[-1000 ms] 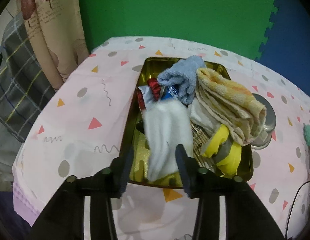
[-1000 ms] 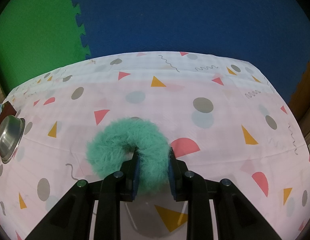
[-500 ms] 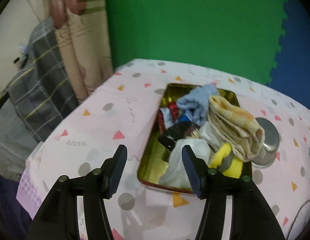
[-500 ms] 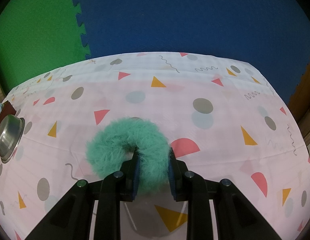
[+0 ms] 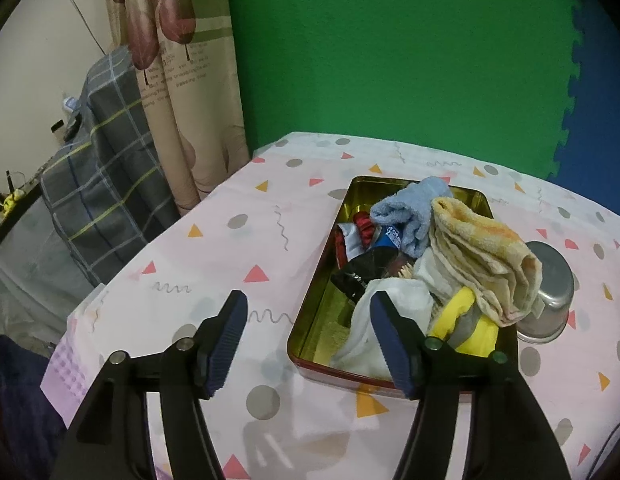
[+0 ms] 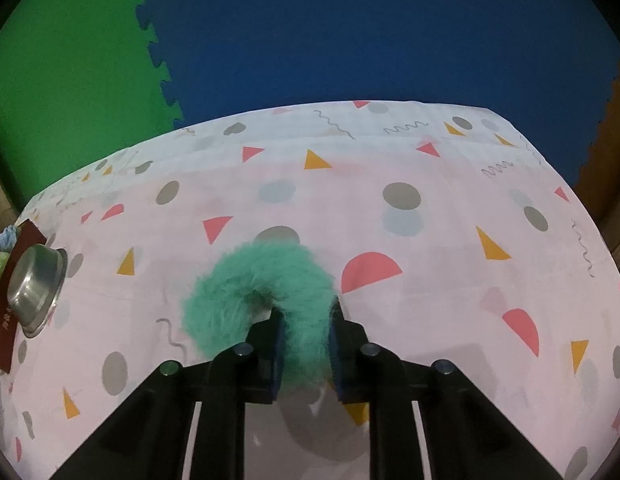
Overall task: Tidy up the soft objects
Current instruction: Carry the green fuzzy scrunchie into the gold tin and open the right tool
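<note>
A gold tin (image 5: 321, 280) on the pink patterned tablecloth holds a white cloth (image 5: 401, 300), a blue towel (image 5: 409, 208), an orange-yellow towel (image 5: 481, 248), a yellow item (image 5: 461, 312) and some packets. My left gripper (image 5: 308, 300) hovers above the tin's near left corner. Its jaws are opening and nothing is between them. The white cloth lies in the tin just behind the right finger. A fluffy green scrunchie (image 6: 246, 284) rests on the cloth. My right gripper (image 6: 306, 312) is shut on its right side, both pads pressing into the fur.
A steel bowl (image 5: 549, 292) lies tipped against the tin's right side, and shows again as the steel bowl (image 6: 34, 284) at far left. A plaid-covered seat (image 5: 102, 184) and a curtain (image 5: 182, 92) stand left of the table. Green and blue foam mats back the table.
The left gripper let go of the white cloth, which now lies in the tin, then drew back and up with its jaws widening. The right gripper squeezed tighter on the scrunchie.
</note>
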A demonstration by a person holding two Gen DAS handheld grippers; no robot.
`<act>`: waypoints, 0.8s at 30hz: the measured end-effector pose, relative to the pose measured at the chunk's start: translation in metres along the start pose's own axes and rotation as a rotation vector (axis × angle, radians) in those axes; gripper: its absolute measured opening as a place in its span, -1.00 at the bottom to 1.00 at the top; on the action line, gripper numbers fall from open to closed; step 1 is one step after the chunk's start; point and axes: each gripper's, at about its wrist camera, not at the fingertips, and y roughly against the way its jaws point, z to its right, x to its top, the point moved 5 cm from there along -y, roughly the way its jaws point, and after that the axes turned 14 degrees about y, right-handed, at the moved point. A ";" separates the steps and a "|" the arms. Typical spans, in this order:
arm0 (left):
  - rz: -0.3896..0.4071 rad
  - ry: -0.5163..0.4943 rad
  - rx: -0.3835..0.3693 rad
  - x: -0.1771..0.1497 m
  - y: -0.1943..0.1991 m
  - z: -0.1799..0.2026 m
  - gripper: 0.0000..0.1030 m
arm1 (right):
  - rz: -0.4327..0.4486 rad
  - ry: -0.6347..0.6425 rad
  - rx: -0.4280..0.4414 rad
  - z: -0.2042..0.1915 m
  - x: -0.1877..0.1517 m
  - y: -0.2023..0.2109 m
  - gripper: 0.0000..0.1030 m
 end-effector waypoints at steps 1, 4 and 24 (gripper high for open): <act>0.000 -0.004 -0.003 -0.001 0.001 0.000 0.22 | 0.002 0.004 0.001 -0.002 0.001 0.003 -0.65; 0.004 -0.008 -0.009 -0.003 0.003 -0.001 0.23 | 0.009 0.020 0.010 -0.011 0.004 0.013 -0.65; -0.010 0.054 0.010 -0.003 -0.004 -0.022 0.29 | 0.085 0.192 0.170 -0.131 0.050 0.068 -0.65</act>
